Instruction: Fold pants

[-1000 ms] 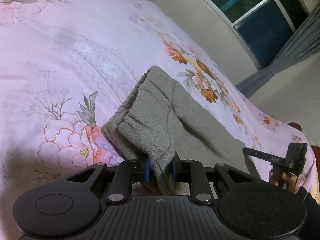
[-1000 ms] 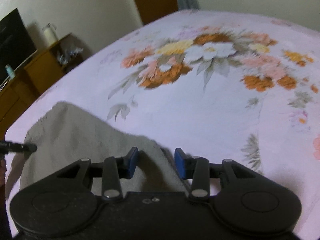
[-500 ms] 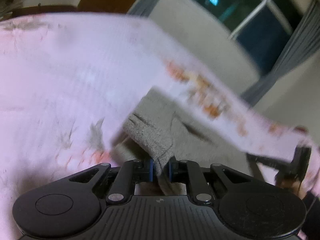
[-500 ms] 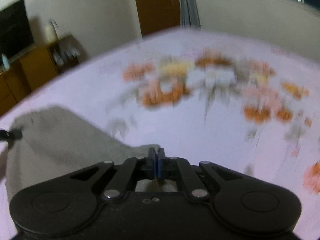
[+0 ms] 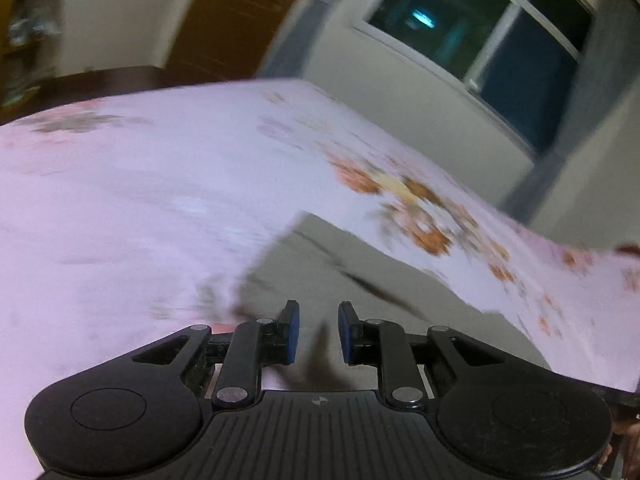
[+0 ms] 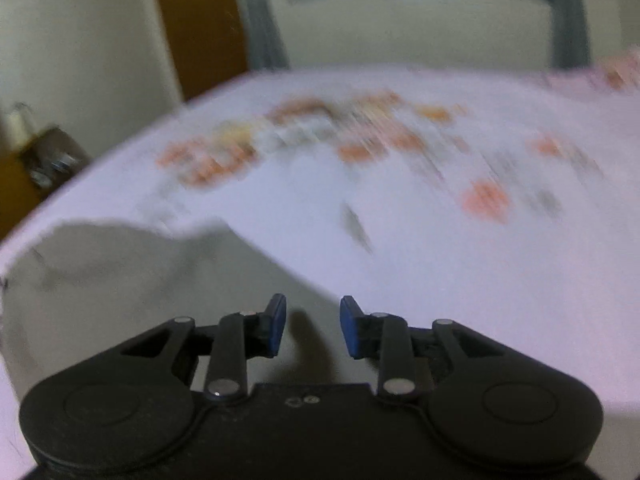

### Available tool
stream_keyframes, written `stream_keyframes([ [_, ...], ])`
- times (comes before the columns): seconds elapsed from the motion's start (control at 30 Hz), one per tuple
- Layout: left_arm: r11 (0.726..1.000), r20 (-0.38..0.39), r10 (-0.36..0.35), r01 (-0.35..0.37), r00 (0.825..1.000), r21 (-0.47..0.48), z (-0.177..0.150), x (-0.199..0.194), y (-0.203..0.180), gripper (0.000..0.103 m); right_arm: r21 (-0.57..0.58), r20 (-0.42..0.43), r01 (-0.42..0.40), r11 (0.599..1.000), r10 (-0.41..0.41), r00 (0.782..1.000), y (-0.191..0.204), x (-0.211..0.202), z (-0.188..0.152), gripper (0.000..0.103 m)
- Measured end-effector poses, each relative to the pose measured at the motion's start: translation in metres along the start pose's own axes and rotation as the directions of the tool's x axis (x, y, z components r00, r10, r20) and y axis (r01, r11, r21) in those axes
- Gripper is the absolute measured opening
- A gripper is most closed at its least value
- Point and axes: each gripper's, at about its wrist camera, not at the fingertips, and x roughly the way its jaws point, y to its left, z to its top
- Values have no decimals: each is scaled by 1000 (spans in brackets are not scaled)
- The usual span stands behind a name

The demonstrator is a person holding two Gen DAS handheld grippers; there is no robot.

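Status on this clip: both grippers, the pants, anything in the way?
Left gripper and right gripper open, jaws just opening, nothing between pads. Grey pants released, lying on the floral bedsheet. Frames blurred; nothing seen in the way.

Bedspread (image 5: 140,200): pale pink, printed with orange and pink flowers, lying spread over the whole bed; the print is showing smeared by blur.
Window (image 5: 500,32): dark panes in a white frame, sitting in the far wall and reflecting a ceiling light.
Curtains (image 5: 296,28): grey, hanging at either side of the window.
Door (image 6: 196,24): brown wood, standing beside the left curtain.
Cabinet (image 6: 24,176): brown, standing at the left wall and carrying small blurred items.
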Motion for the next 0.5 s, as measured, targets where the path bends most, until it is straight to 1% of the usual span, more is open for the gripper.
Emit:
stream_keyframes([
  [0.03,999,-26,-7,8,1000,45,0,9,-9,20,25,16,19,1000,-19,1000,-11,-8,-8,27],
  [0.07,997,-79,4,2,997,73,-1,21,-15,20,66,37,34,997,-37,999,-24,-20,-16,27],
  [0.1,996,-151,17,-4,988,84,-4,34,-17,20,119,46,62,991,-67,997,-37,-33,-24,27],
  [0.13,996,-206,10,8,979,85,-7,44,-18,20,166,55,95,981,-106,993,-53,-48,-34,27],
  [0.17,997,-219,9,9,976,81,-9,48,-18,20,205,64,142,968,-158,985,-69,-64,-47,28],
  [0.2,997,-214,9,7,977,74,-9,49,-18,20,246,61,197,949,-218,974,-87,-81,-61,26],
  [0.23,998,-214,5,9,977,65,-8,49,-16,20,299,63,233,925,-263,963,-108,-102,-77,15],
  [0.27,998,-214,1,11,977,55,-7,47,-15,20,369,70,252,895,-297,952,-128,-125,-92,12],
  [0.3,999,-213,-1,11,977,47,-6,45,-13,20,446,90,268,854,-341,936,-148,-155,-108,14],
  [0.33,999,-211,-1,10,978,44,-7,43,-13,20,494,120,269,827,-371,921,-163,-182,-122,19],
  [0.37,999,-208,0,11,978,50,-9,39,-14,20,545,152,258,798,-397,905,-176,-209,-136,21],
  [0.4,998,-206,2,11,978,63,-13,38,-16,20,604,174,234,762,-413,894,-190,-235,-151,28],
  [0.43,997,-206,4,11,979,70,-15,37,-16,20,654,181,210,726,-420,889,-201,-253,-162,32],
  [0.47,997,-205,5,10,979,70,-16,37,-16,20,700,183,186,689,-425,886,-212,-267,-173,32],
  [0.5,998,-205,7,7,979,65,-19,38,-16,20,733,178,167,659,-423,888,-221,-276,-182,34],
])
